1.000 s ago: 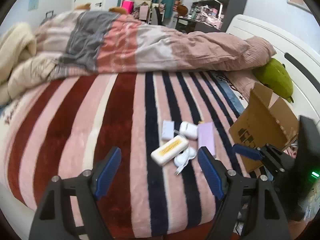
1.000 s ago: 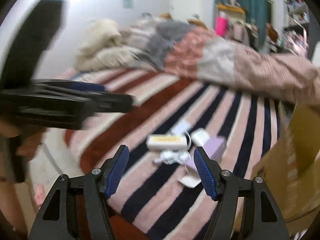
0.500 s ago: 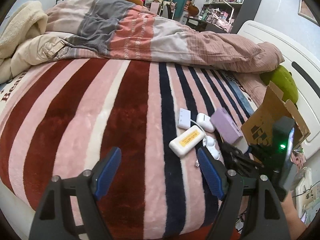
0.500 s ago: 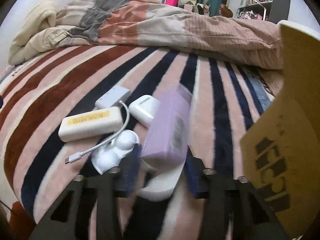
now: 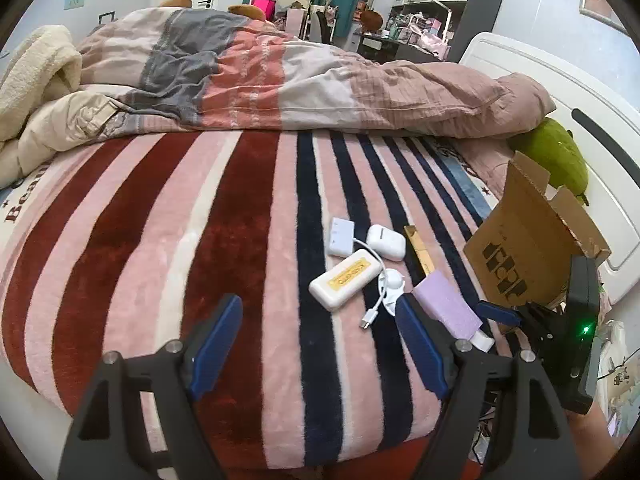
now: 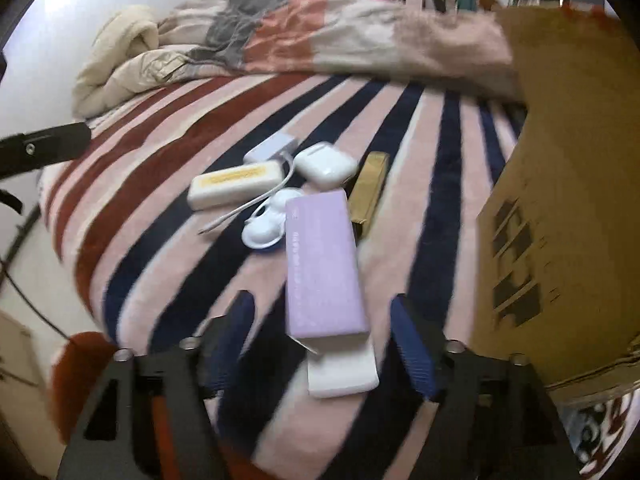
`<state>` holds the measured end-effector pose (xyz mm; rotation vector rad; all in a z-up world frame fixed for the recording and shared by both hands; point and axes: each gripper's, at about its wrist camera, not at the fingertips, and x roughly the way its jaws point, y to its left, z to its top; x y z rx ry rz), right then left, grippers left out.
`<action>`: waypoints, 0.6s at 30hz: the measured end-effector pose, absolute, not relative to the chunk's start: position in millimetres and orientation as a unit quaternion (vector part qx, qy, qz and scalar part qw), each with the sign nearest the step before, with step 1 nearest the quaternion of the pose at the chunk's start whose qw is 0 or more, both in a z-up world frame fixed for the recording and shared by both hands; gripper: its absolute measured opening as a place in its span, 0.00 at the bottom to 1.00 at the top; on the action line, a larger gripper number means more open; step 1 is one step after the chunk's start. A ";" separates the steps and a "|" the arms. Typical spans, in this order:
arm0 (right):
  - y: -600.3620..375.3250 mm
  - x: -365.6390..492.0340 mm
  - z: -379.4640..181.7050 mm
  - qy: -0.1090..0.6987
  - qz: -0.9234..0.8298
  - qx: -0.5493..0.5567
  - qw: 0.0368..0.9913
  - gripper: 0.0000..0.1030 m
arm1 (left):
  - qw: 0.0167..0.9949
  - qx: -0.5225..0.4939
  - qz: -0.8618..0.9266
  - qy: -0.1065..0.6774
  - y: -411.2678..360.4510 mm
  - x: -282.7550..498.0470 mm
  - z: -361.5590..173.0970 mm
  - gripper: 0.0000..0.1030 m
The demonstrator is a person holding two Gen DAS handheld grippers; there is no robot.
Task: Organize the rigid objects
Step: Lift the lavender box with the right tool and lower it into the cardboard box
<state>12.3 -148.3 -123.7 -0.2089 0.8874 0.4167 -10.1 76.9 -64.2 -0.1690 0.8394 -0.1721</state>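
Observation:
A cluster of small items lies on the striped blanket [image 5: 224,240]: a purple box [image 6: 322,264] on a white block [image 6: 344,376], a white power bank with a yellow label [image 6: 234,184], a white earbud case [image 6: 326,164], a white adapter [image 6: 270,148], a white cable [image 6: 244,210] and a gold box [image 6: 370,186]. My right gripper [image 6: 324,344] is open, its fingers on either side of the purple box's near end without touching it. My left gripper [image 5: 316,344] is open and empty, near the power bank [image 5: 346,280]. The purple box also shows in the left wrist view [image 5: 446,306].
An open cardboard box [image 5: 528,240] stands at the right, close to the cluster [image 6: 560,200]. A rumpled duvet [image 5: 300,80] lies across the far side of the bed. A green plush [image 5: 560,152] rests by the white headboard [image 5: 568,92].
My right gripper was shut on the purple box half a second ago and is now open around it. The box has shifted toward the bed's edge, uncovering the gold box. My left gripper drew closer.

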 end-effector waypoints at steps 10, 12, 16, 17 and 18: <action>-137.5 12.0 -125.4 0.416 0.214 -0.124 0.875 0.31 | 0.903 -0.091 -0.104 0.408 71.2 -4.6 -57.8 0.74; -134.5 5.6 -102.2 0.398 0.248 -0.110 0.876 0.31 | 0.901 -0.099 -0.134 0.401 63.4 -3.3 -49.1 0.74; -121.2 2.2 -57.1 0.373 0.319 -0.092 0.866 0.31 | 0.900 -0.114 -0.186 0.377 50.1 0.6 -21.6 0.74; -117.9 0.8 -48.0 0.369 0.334 -0.090 0.863 0.31 | 0.899 -0.120 -0.197 0.372 48.3 2.7 -14.5 0.74; -115.1 -0.1 -37.1 0.364 0.349 -0.089 0.859 0.31 | 0.898 -0.123 -0.205 0.369 46.8 4.3 -9.1 0.74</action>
